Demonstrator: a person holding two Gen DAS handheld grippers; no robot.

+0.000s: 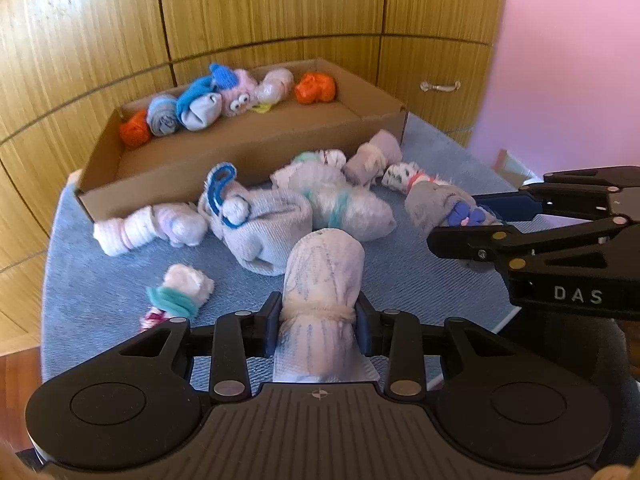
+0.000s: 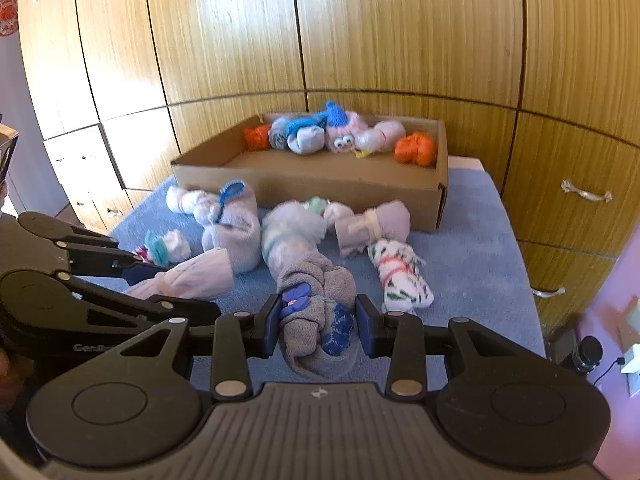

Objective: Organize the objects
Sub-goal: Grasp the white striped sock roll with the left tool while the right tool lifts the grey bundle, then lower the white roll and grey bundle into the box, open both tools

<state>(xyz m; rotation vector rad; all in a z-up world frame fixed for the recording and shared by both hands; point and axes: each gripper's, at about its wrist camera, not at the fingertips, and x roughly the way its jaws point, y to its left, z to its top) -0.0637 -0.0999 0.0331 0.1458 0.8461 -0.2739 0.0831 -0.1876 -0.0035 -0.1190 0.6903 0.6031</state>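
Blue bench (image 1: 100, 280) at center frame: my left fingers (image 1: 318, 330) pinch a white sock roll (image 1: 320, 280); my right fingers (image 2: 317, 326) straddle a grey sock bundle (image 2: 320, 320), touching it.

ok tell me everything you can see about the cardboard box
The cardboard box is a shallow, open-topped tray of plain brown card, lying flat on the blue cloth in front of the wooden cupboards. Rolled sock bundles, among them orange, blue, grey and pink ones, line its far wall; the rest of its floor looks bare.
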